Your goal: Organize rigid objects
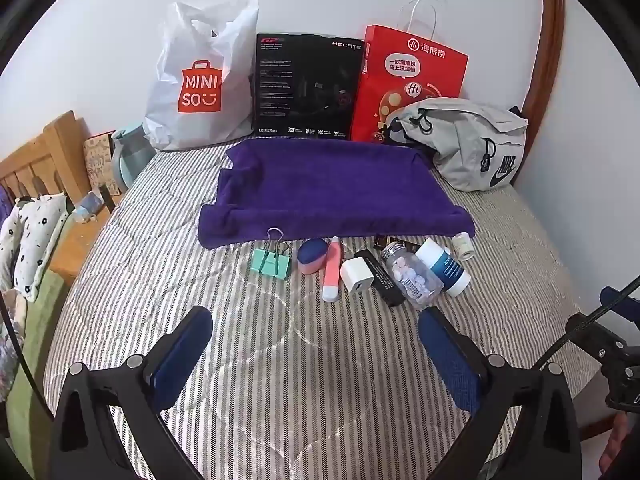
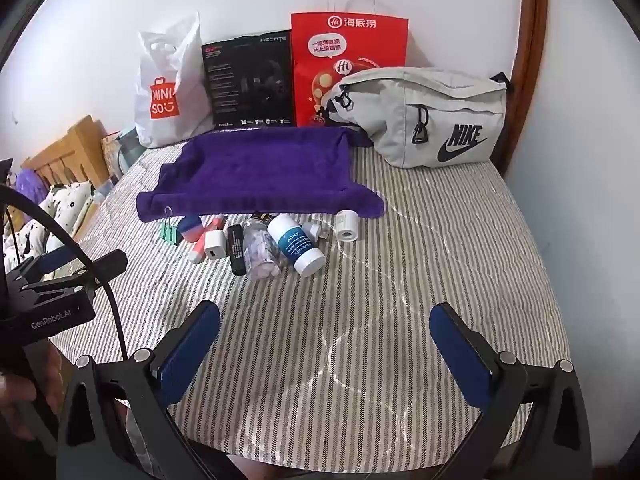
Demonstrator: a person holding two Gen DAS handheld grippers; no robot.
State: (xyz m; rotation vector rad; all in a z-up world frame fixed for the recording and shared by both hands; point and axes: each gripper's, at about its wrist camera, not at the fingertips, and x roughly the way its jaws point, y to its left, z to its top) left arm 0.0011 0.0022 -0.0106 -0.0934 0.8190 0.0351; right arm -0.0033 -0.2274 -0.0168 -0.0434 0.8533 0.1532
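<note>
— Left gripper (image 1: pixel 316 330)?
— Jaws spread wide, holding nothing, above the striped bed (image 1: pixel 280 360).
— Right gripper (image 2: pixel 324 326)?
— Same: wide apart, empty.
— Small items (image 1: pixel 360 270)?
— Clustered just beside the purple towel (image 1: pixel 336 188), well ahead of both.

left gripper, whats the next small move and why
Probably ease the left gripper forward toward the mint green binder clip at the near left end of the row in front of the purple towel. Its jaws stand wide open and empty, and the clip lies apart from its neighbours.
</note>
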